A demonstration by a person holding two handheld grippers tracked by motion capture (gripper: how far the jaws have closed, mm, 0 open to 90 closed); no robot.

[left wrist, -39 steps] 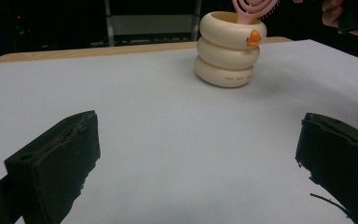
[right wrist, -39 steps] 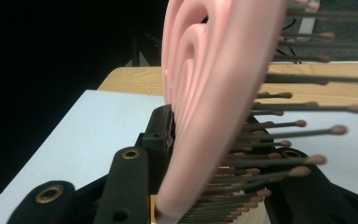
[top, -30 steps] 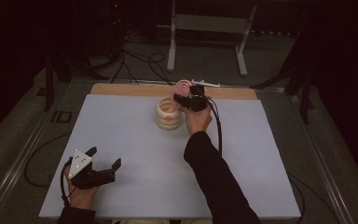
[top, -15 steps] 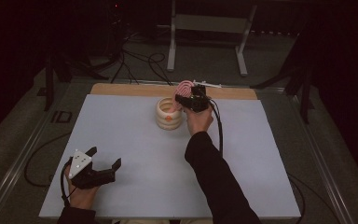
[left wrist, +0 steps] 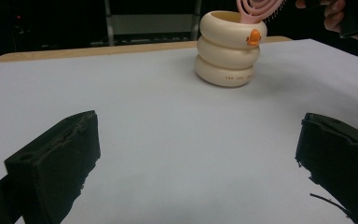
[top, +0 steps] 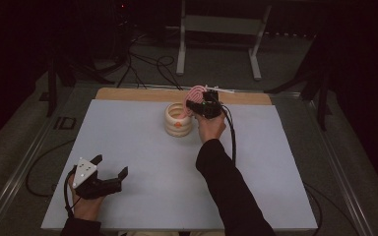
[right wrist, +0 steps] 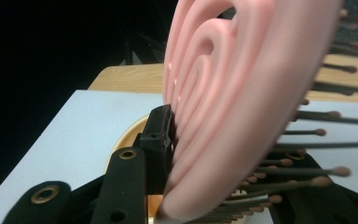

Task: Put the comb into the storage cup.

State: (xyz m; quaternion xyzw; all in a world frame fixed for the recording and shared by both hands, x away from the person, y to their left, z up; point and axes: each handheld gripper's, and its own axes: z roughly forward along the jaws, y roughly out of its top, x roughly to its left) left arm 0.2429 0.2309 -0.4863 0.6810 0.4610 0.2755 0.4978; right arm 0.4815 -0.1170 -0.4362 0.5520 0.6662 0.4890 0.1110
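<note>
**Inspector:** Starting at the left. The left gripper [top: 109,173] rests on the white table mat [top: 142,147] near the front edge, jaws spread wide, nothing between them. It plays no part in the work.

**Clerk:** And the middle of the mat?

**Inspector:** A cream ringed cup [top: 178,119] with an orange duck figure [left wrist: 253,36] stands toward the far edge. The pink hairbrush [top: 193,97] has its lower end inside the cup, head tilted above the rim.

**Clerk:** The right side?

**Inspector:** The right gripper [top: 197,106] is clamped on the brush head, one pad flat against its ribbed back. In my judgement, the brush is at the cup, but letting go and withdrawing remain.
</note>
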